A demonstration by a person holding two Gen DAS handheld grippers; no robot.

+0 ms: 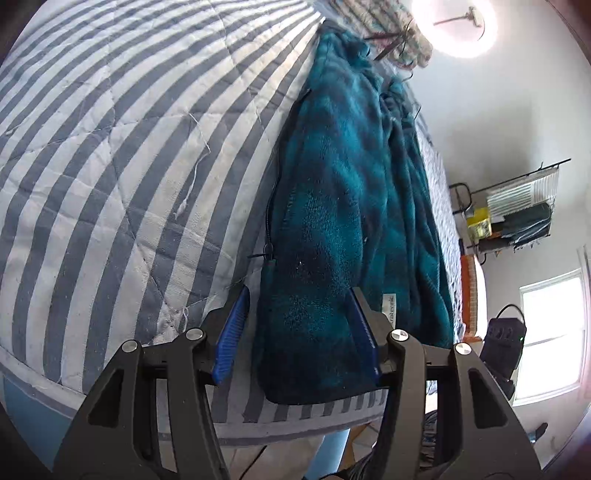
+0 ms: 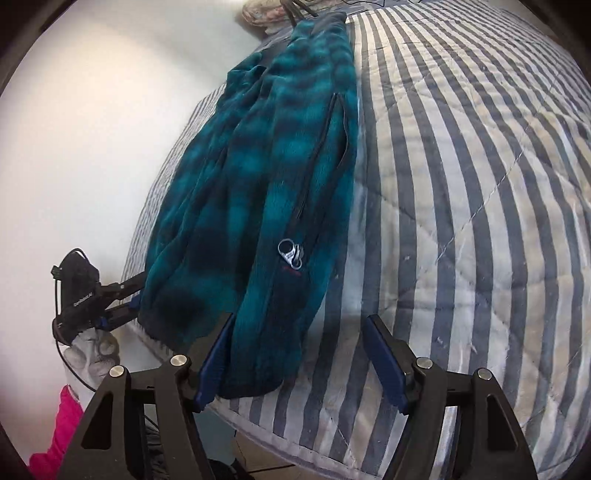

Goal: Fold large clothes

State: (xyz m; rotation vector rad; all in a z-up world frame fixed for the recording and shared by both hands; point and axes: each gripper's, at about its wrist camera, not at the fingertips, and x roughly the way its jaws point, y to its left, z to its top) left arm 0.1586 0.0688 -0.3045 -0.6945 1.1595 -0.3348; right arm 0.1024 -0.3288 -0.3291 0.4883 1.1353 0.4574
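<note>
A teal plaid fleece jacket (image 1: 343, 206) lies folded into a long strip on the striped quilt (image 1: 110, 147), its hem at the bed's near edge. My left gripper (image 1: 299, 332) is open and straddles one hem corner; the left pad stands clear of the cloth, the right pad lies over it. In the right wrist view the jacket (image 2: 266, 177) shows a metal zipper pull (image 2: 291, 254). My right gripper (image 2: 301, 358) is open over the other hem corner, one pad above the fleece, the other above the quilt (image 2: 461, 221). The left gripper (image 2: 127, 297) also appears there, held by a gloved hand (image 2: 92, 350).
A patterned pillow (image 1: 388, 33) lies at the bed's far end beyond the jacket. A wire rack with folded items (image 1: 517, 206) and a window (image 1: 550, 332) stand past the bed's side. A pink cloth (image 2: 59, 435) lies low beside the bed.
</note>
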